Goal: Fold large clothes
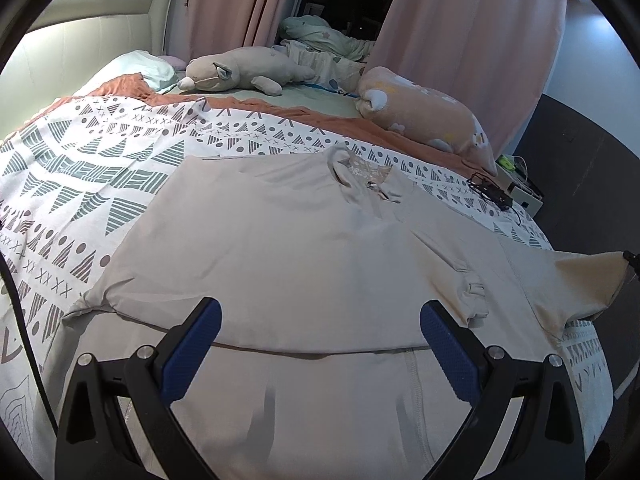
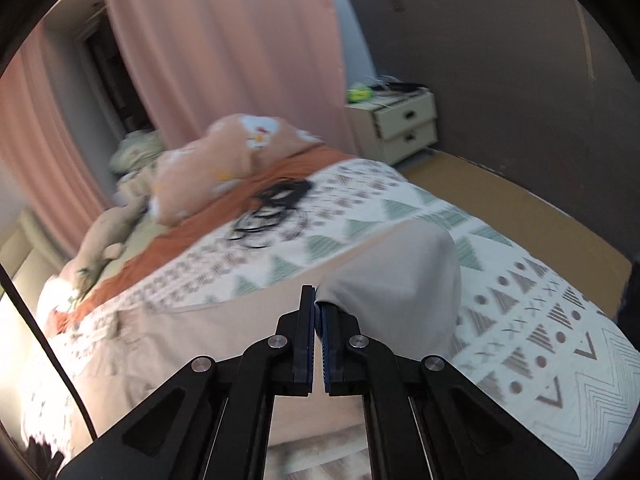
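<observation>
A large beige polo shirt lies spread front-up on the patterned bedspread, collar toward the pillows. My left gripper is open and empty, hovering over the shirt's lower part. My right gripper is shut on the shirt's right sleeve and holds it lifted off the bed. That lifted sleeve shows at the right edge of the left wrist view.
A plush toy and a peach pillow lie at the head of the bed. A tangle of black cable lies on the bedspread near the shirt. A white nightstand stands by the grey wall. Pink curtains hang behind.
</observation>
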`<action>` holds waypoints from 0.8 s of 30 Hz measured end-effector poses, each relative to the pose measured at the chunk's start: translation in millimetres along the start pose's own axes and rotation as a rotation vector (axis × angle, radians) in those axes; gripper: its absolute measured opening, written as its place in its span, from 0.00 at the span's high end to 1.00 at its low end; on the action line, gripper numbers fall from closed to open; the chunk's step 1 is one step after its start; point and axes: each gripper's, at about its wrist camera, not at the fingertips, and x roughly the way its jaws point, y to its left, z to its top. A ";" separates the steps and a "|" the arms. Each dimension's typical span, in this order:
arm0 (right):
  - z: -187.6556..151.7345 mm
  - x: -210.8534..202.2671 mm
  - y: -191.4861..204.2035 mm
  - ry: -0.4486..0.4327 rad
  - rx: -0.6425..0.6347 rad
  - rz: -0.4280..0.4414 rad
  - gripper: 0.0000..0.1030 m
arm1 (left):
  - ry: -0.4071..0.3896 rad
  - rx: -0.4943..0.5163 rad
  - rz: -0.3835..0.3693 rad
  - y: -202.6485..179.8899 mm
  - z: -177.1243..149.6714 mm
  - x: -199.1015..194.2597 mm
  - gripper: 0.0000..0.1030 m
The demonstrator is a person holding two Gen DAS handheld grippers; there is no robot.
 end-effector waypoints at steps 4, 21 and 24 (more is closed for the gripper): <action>-9.8 -24.7 43.3 0.001 -0.055 0.068 1.00 | -0.011 -0.019 -0.028 7.5 4.9 -9.0 0.01; -91.6 37.6 181.6 0.171 -0.153 0.317 1.00 | -0.054 -0.191 -0.091 63.0 21.3 -32.2 0.01; -125.7 77.4 193.7 0.279 -0.094 0.360 1.00 | -0.056 -0.213 -0.094 70.5 21.5 -32.7 0.01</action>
